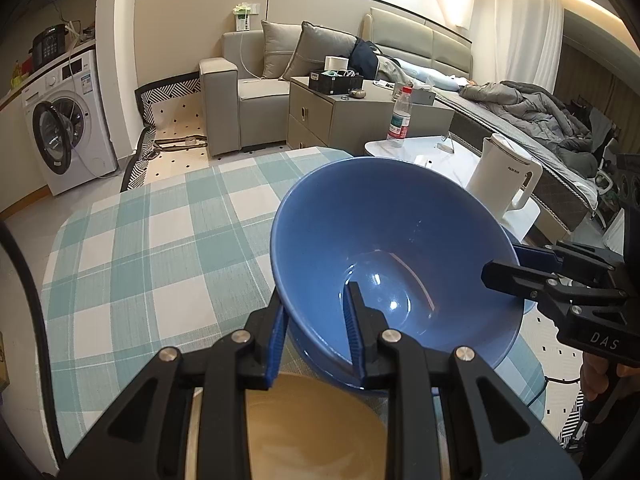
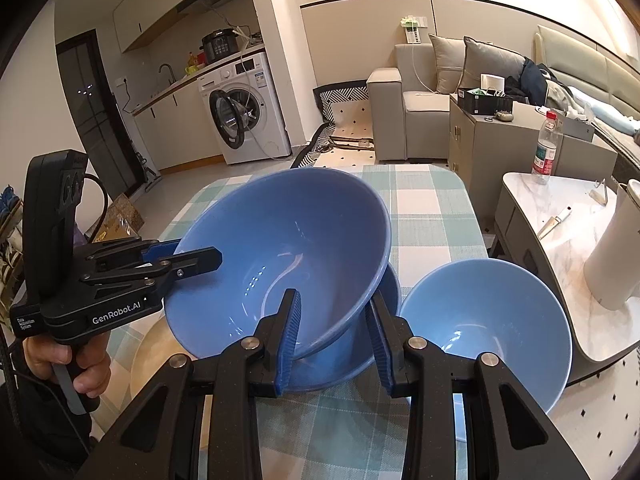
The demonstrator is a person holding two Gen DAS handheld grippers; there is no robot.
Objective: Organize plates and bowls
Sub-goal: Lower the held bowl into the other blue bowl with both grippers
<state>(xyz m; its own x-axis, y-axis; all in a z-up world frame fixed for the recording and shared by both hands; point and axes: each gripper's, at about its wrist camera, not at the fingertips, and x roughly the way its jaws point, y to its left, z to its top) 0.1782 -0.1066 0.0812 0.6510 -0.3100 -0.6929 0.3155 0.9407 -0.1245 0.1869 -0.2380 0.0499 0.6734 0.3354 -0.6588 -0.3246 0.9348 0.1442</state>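
A large blue bowl is tilted above the checked table. My left gripper straddles its near rim, one finger inside and one outside, with gaps beside the wall. My right gripper likewise straddles the opposite rim, with gaps at its pads. Whether either grips it I cannot tell. The bowl rests in a second blue dish under it. A smaller blue bowl stands to the right. A tan plate lies under my left gripper.
The checked tablecloth covers the table. A white side table to the right carries a white kettle and a water bottle. A sofa, cabinet and washing machine stand beyond.
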